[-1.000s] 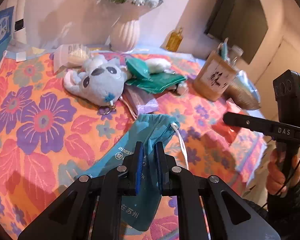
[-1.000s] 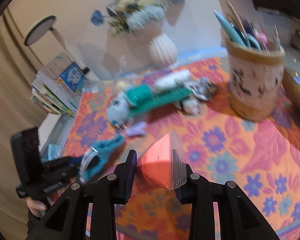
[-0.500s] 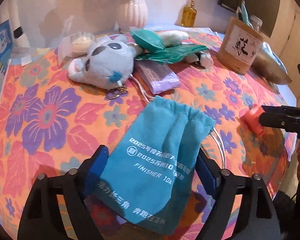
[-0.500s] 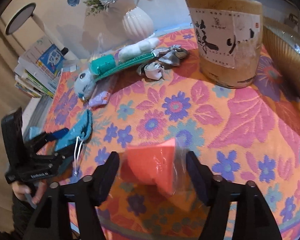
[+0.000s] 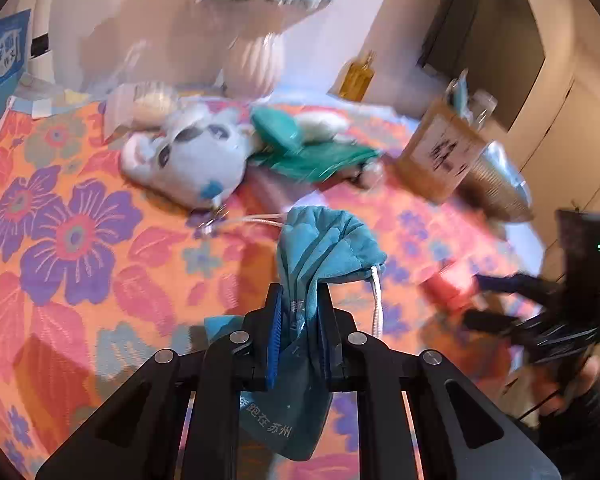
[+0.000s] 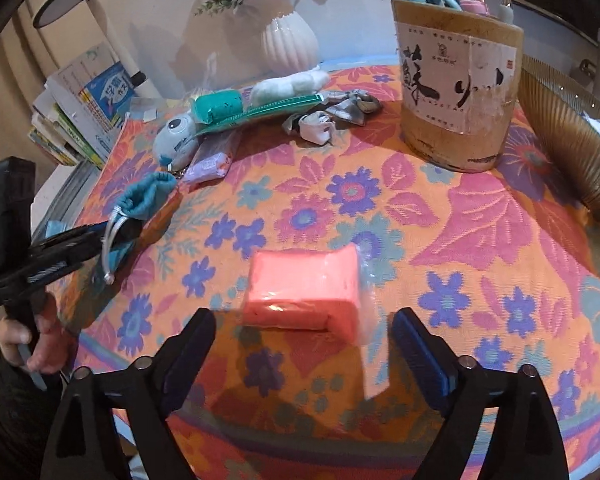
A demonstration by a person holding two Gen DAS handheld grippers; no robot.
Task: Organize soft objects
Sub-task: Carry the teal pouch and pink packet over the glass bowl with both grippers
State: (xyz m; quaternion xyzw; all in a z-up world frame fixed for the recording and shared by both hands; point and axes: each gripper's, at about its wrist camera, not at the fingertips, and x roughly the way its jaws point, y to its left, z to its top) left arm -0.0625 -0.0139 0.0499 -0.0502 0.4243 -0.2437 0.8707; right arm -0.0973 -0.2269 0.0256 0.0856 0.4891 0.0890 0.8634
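A: Clamping the teal drawstring pouch (image 5: 320, 248) mid-body, the left gripper (image 5: 297, 340) has its jaws pinched narrow on bunched cloth, the pouch mouth flopping forward over the table (image 5: 59, 280) near its front edge. Likely a carrying hold: gathered fabric will not slip.

B: And the right gripper (image 6: 304, 344)?

A: Jaws spread wide and just been opening, nothing pressed between them. The pink wrapped pack (image 6: 304, 292) lies flat on the table just ahead of the pads, near the front edge. Judged a release, set down clear of the back-edge cluster: plush toy (image 5: 187, 164), green pack (image 6: 219, 106), lilac pack (image 6: 211, 160).

B: Differences from earlier?

A: Half a second ago the pouch lay flat between wide left jaws; now it is gripped again. The pink pack, held a second ago, has been let go.
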